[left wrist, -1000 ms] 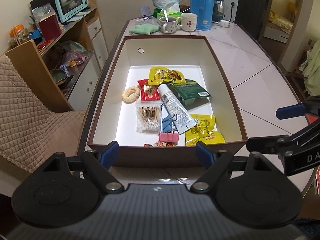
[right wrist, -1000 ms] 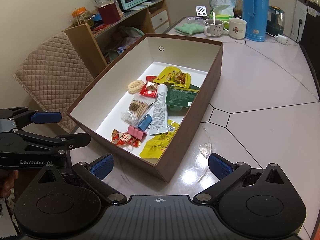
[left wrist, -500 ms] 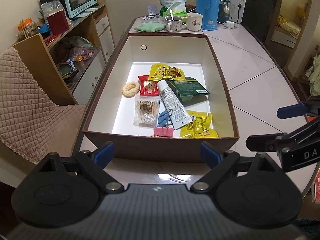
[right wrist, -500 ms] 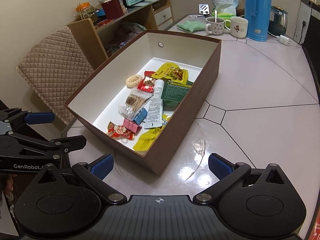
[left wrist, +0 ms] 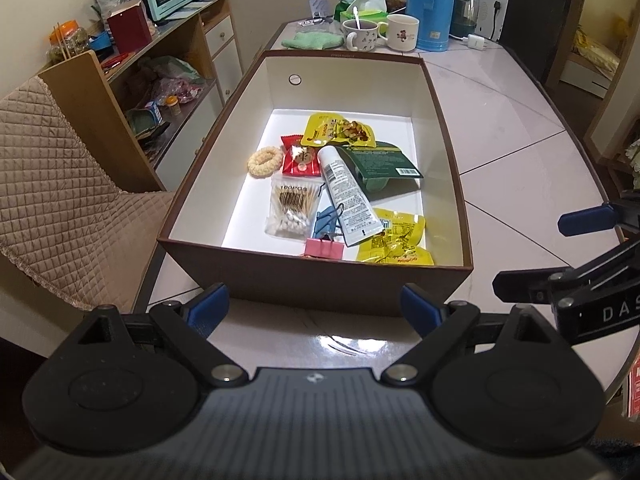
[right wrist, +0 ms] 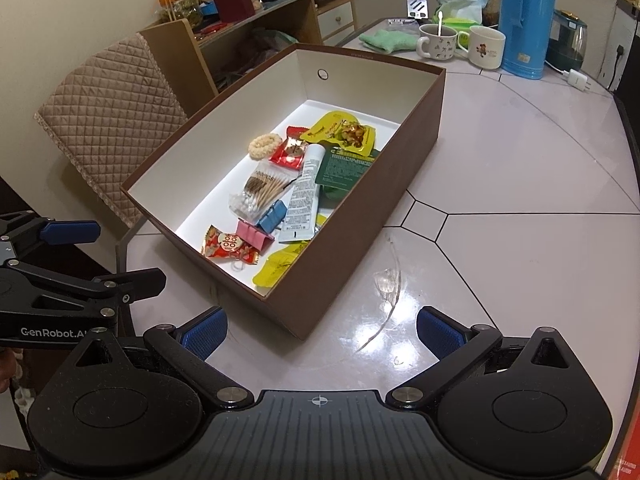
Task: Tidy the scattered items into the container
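A padded chair [left wrist: 60, 184] stands at the far left, beside the table [left wrist: 500, 152]. The left gripper [left wrist: 314, 306] hovers over the table's near edge with its fingers spread wide and nothing between them. Just beyond it sits the brown box [left wrist: 320, 284], which holds all the small items. Inside, from left to right, lie a ring-shaped cracker [left wrist: 265, 162], a red candy packet [left wrist: 301, 158], a bag of cotton swabs [left wrist: 291, 210], a blue clip [left wrist: 328, 216] and a pink clip [left wrist: 324, 249], a white tube [left wrist: 348, 196], a green package [left wrist: 380, 160] and yellow snack packets [left wrist: 396, 242]. The right wrist view also shows a red wrapper [right wrist: 228, 245] near the box's near wall. The right gripper [right wrist: 318, 334] is held right of the box, fingers wide and empty. Two mugs [left wrist: 362, 34] and a blue jug [left wrist: 432, 0] stand at the far end.
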A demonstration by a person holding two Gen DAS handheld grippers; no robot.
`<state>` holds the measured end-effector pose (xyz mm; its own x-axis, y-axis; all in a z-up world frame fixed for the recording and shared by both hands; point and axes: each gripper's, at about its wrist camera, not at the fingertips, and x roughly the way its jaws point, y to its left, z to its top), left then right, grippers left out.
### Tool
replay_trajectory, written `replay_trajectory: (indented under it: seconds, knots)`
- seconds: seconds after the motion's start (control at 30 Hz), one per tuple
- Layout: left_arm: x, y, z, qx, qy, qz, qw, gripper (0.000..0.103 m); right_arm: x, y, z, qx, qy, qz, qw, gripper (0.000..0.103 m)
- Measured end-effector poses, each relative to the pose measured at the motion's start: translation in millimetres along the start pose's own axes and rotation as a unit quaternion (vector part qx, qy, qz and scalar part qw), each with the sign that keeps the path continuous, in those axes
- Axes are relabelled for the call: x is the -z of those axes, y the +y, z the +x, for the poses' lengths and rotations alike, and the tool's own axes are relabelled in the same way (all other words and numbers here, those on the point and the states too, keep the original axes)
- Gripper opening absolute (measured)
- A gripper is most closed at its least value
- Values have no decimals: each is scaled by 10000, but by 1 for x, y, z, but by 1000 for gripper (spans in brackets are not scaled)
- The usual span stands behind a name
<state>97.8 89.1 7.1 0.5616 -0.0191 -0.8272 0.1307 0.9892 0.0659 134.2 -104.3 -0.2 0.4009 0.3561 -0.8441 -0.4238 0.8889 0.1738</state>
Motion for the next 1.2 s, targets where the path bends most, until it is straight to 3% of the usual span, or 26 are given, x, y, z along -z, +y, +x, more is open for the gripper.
replay_trajectory:
  seconds: [1.2]
  knots:
    - [-35, 12, 42, 147, 148, 136, 9997, 91, -34, -9, 35, 251, 241, 53, 9994, 103]
